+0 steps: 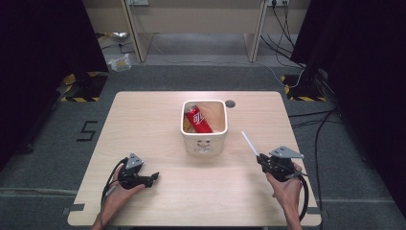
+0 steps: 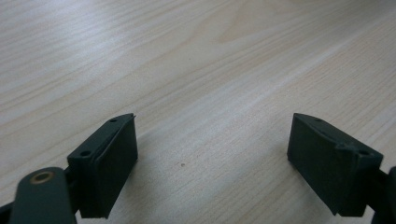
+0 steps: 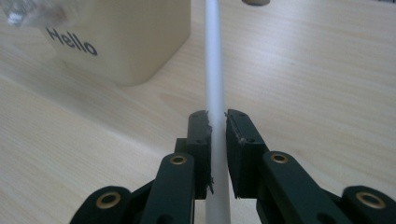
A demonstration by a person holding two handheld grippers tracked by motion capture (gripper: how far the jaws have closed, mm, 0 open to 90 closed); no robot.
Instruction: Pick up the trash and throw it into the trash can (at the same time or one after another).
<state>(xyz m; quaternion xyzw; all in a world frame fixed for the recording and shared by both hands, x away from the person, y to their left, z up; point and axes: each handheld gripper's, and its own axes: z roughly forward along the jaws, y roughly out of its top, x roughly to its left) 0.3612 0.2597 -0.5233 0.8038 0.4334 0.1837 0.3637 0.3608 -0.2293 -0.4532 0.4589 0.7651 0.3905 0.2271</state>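
At the near left of the counter we see our left tongs resting low on the wood, and their own view adds what the high view cannot: the two black jaws stand wide apart, released, with bare wood grain between them. At the near right, our right tongs are clenched on a thin white straw; the high view shows the straw slanting up and away to the far left from the right tongs, while the right gripper view shows the pads pressing its sides, the straw running on below them and out past the jaw tips.

Both hands sit close to the near edge, the right one also close to the right edge. Bare wood lies open between the two tongs and between them and the middle of the counter.

Farther on, at the centre, stands a cream square bin. The right gripper view shows "Hello" printed on the bin. From above we see a red can lying tilted inside. Just beyond its far right corner is a small round hole in the counter.
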